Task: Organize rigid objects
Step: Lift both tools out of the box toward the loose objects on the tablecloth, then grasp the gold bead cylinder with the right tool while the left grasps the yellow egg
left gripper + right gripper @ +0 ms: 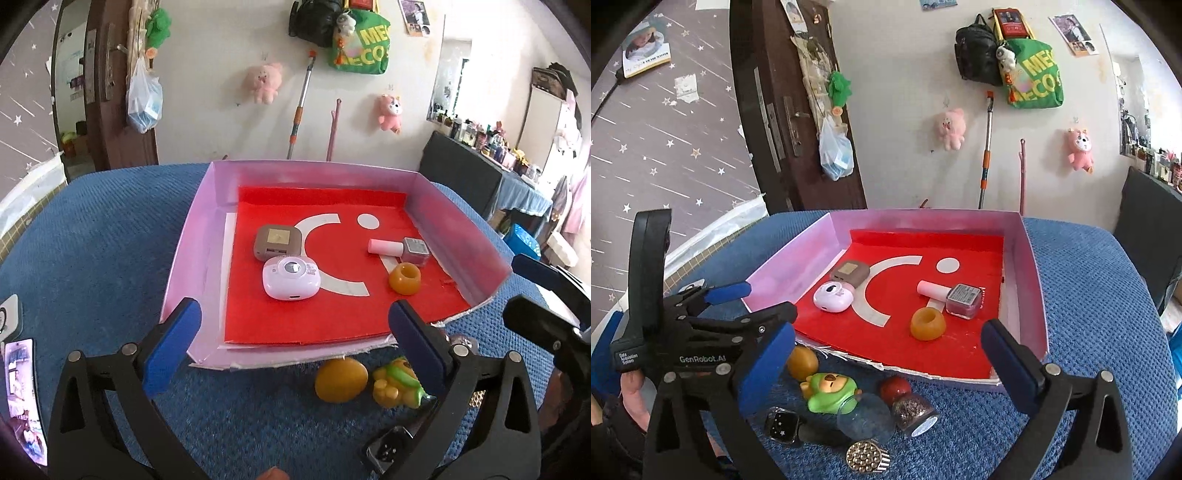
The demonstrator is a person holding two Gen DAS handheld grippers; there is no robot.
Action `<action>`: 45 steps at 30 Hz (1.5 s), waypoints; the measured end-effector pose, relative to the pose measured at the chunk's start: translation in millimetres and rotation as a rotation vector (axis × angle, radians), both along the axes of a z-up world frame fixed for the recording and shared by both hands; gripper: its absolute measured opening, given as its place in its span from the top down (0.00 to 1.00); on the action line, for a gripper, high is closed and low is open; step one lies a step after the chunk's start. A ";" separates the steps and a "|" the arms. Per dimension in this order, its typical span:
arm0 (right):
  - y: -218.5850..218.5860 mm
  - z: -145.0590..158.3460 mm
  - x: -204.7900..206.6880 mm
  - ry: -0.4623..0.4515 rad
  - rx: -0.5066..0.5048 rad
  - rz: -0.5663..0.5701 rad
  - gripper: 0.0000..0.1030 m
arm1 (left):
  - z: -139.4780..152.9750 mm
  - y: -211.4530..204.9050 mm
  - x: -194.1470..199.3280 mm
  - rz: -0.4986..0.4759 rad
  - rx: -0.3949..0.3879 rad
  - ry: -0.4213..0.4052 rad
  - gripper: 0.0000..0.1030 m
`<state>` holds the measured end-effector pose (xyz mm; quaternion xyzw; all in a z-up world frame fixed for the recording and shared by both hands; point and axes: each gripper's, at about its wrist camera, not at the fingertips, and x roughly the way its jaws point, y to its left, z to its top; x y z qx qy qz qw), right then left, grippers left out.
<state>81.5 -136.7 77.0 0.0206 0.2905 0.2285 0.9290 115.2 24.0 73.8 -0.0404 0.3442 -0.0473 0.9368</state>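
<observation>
left claw (293, 341) spread, empty | right claw (888, 356) spread, empty | tray (192, 236) holds nail polish bottle (400, 249) | only right wrist view shows glitter jar (914, 410), rhinestone disc (867, 457) on tabletop (1089, 295)

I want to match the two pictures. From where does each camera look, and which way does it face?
Left wrist: sits on the left gripper, faces the pink tray and the wall behind; own open jaws show, and the right gripper at the right edge.
Right wrist: sits on the right gripper, faces the same tray from further right; own open jaws and the left gripper show.
Shared: tray, orange ring, white case.
</observation>
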 end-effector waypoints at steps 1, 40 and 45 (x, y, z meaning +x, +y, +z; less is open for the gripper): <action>-0.5 0.2 -2.2 -0.005 -0.001 -0.005 0.00 | 1.1 -1.0 -3.0 0.001 0.003 -0.011 0.00; -12.1 -22.0 -55.4 -0.040 -0.052 -0.130 0.32 | -13.2 -7.2 -55.2 -0.040 -0.031 -0.010 0.00; -10.6 -29.7 -57.5 -0.021 -0.063 -0.127 0.36 | -17.6 -8.2 -56.7 -0.034 -0.023 -0.004 0.00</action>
